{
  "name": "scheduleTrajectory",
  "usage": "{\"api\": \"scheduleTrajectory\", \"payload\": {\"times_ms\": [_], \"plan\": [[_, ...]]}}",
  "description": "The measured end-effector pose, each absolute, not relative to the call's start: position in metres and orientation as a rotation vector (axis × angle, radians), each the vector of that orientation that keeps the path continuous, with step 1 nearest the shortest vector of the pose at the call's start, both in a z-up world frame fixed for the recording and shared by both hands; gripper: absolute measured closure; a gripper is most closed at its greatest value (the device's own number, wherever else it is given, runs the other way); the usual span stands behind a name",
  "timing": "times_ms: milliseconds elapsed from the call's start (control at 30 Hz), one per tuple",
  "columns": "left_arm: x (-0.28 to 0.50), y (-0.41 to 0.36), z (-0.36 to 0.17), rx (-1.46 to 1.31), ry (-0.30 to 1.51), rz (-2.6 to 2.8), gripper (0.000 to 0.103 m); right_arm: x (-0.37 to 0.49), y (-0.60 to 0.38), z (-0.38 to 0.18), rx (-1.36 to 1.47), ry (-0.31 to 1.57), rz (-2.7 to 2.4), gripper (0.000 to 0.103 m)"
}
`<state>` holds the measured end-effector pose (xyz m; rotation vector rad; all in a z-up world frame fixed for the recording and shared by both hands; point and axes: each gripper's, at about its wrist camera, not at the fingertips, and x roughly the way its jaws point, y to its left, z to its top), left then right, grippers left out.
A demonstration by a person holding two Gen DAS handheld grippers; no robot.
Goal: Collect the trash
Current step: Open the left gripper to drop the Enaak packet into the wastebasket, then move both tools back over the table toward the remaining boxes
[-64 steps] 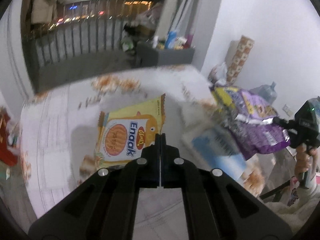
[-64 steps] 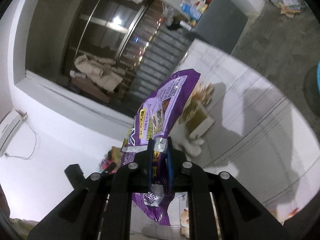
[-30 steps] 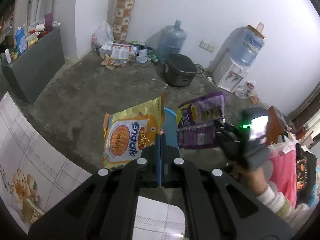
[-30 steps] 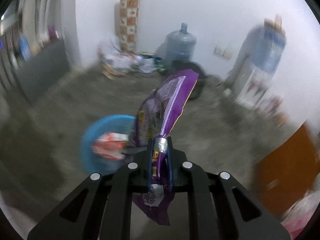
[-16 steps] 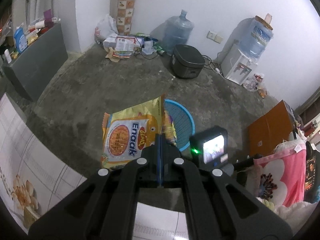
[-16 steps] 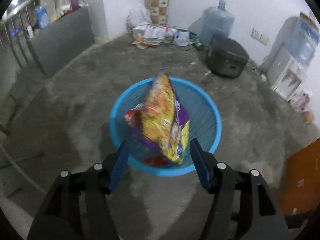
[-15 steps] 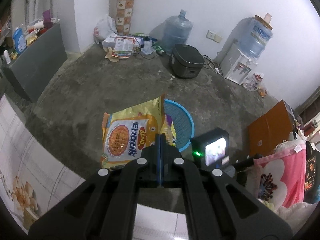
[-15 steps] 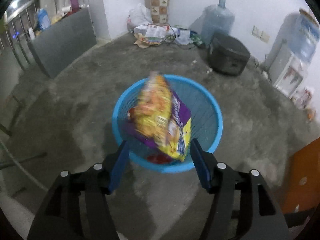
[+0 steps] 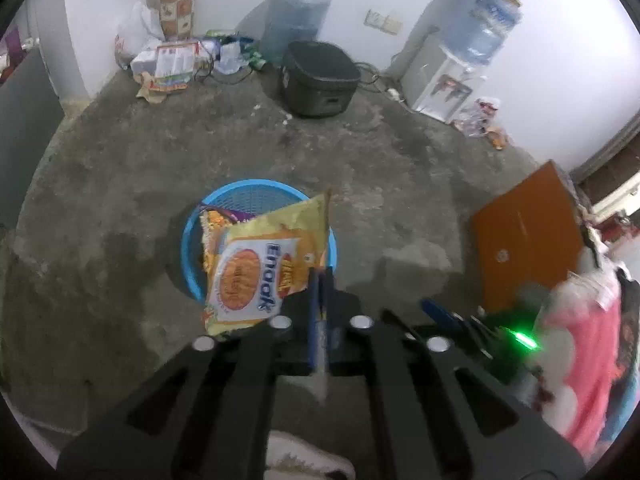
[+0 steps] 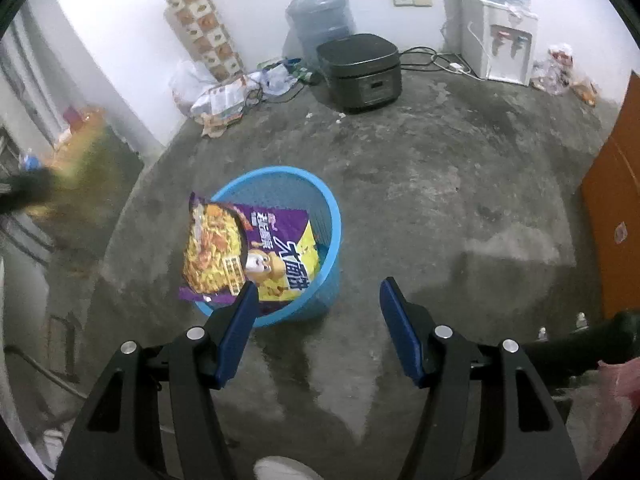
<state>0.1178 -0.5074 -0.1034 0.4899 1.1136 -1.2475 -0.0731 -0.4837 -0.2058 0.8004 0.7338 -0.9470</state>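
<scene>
My left gripper [image 9: 319, 276] is shut on a corner of a yellow Enaak snack packet [image 9: 260, 268] and holds it above the blue mesh basket [image 9: 248, 200] on the concrete floor. A purple noodle packet [image 10: 244, 252] lies across the rim of the basket [image 10: 324, 216]; its edge also shows in the left wrist view [image 9: 218, 218]. My right gripper [image 10: 316, 300] is open and empty, just in front of and to the right of the basket. It shows blurred at the right of the left wrist view [image 9: 480, 324].
A black rice cooker [image 10: 360, 70], a large water bottle [image 10: 320, 20] and a water dispenser [image 10: 496, 48] stand along the far wall. Bags and papers [image 10: 224, 96] lie at the wall. An orange board [image 9: 528, 240] stands at the right. A grey cabinet [image 9: 24, 112] is on the left.
The purple packet has left my right gripper and settled on the basket rim. My left gripper has carried the Enaak packet over the basket. The right gripper has drawn back to the right.
</scene>
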Motion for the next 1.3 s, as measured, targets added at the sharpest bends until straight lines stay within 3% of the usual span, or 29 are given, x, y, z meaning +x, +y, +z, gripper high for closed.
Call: {"api": "scheduleTrajectory", "payload": {"times_ms": [33, 67, 333, 600, 800, 867, 1033, 1300], "plan": [[0.121, -0.516, -0.117, 0.501, 1.135, -1.213, 0.065, -0.073, -0.484, -0.205, 0.802, 0.733, -0.945, 0.041], [0.123, -0.520, -0.124, 0.504, 1.141, -1.185, 0.056, -0.073, -0.484, -0.204, 0.799, 0.733, -0.943, 0.041], [0.138, -0.499, -0.109, 0.489, 1.132, -1.157, 0.056, -0.067, -0.481, -0.206, 0.802, 0.740, -0.897, 0.041], [0.145, -0.426, -0.010, 0.472, 0.987, -1.132, 0.045, -0.052, -0.464, -0.175, 0.776, 0.687, -0.819, 0.041], [0.151, -0.323, 0.057, 0.380, 0.859, -1.053, 0.038, -0.034, -0.437, -0.136, 0.722, 0.644, -0.695, 0.041], [0.154, -0.279, 0.072, 0.341, 0.826, -1.000, 0.036, -0.027, -0.425, -0.122, 0.700, 0.630, -0.652, 0.034], [0.159, -0.178, 0.092, 0.243, 0.796, -0.855, 0.035, -0.011, -0.399, -0.098, 0.646, 0.595, -0.558, 0.032], [0.155, -0.028, 0.097, 0.084, 0.755, -0.616, 0.030, -0.020, -0.404, -0.106, 0.781, 0.614, -0.574, 0.032]]}}
